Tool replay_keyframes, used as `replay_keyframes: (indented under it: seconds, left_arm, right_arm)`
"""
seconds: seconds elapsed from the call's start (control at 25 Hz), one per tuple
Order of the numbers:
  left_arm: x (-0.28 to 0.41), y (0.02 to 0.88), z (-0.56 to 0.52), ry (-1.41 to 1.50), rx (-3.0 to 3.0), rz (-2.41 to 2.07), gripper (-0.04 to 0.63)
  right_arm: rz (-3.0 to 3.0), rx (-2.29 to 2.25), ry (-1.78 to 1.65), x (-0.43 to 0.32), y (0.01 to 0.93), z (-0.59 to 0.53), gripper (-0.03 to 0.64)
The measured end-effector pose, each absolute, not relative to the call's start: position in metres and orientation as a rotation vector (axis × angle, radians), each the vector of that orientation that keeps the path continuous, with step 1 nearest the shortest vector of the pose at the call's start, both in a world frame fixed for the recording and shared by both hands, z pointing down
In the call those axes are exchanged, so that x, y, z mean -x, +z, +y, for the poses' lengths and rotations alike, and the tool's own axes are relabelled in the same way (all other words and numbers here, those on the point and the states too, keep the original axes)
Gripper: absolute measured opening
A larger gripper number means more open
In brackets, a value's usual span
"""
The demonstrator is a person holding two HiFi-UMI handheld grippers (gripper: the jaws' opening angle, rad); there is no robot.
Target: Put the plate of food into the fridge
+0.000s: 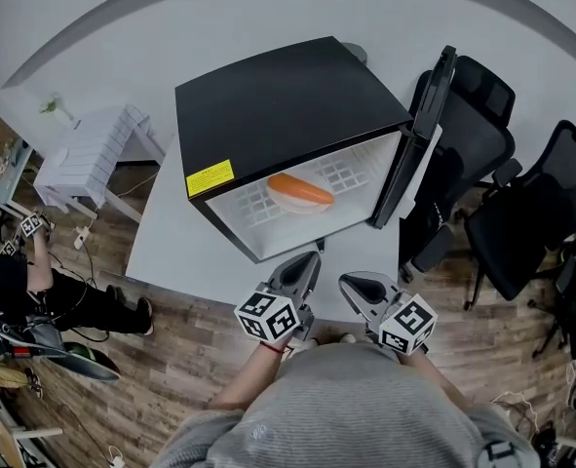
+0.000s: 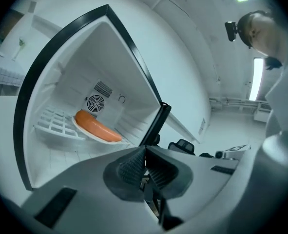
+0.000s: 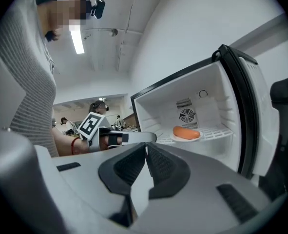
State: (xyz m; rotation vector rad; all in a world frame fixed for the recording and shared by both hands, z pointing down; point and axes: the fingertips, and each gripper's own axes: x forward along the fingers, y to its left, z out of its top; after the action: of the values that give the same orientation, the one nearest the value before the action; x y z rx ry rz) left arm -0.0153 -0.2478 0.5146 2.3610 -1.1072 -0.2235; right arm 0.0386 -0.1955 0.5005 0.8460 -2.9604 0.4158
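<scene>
A white plate [image 1: 289, 203] carrying an orange sausage [image 1: 302, 189] rests on the wire shelf inside the open black mini fridge [image 1: 268, 105]. In the left gripper view the plate [image 2: 85, 131] and sausage [image 2: 97, 126] sit below the fridge's fan; in the right gripper view the plate [image 3: 185, 138] shows on the same shelf. My left gripper [image 1: 305, 264] hangs in front of the fridge opening, shut and empty. Beside it my right gripper [image 1: 358, 286] is also shut with nothing in it. Both are clear of the plate.
The fridge door [image 1: 416, 135] stands open to the right. The fridge sits on a white table [image 1: 161, 232]. Black office chairs [image 1: 482, 135] crowd the right side. A white rack [image 1: 93, 159] stands at the left, and a seated person [image 1: 34, 291] is at far left.
</scene>
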Motion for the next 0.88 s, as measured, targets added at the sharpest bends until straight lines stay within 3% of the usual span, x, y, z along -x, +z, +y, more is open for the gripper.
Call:
replay_keyframes:
  seconds: [0.88]
  left_arm:
    - [-0.005,0.548,-0.202,-0.036,-2.38,-0.96,0.012]
  right_arm:
    - [-2.899,-0.628,0.383,-0.014,0.54,-0.164,0.018]
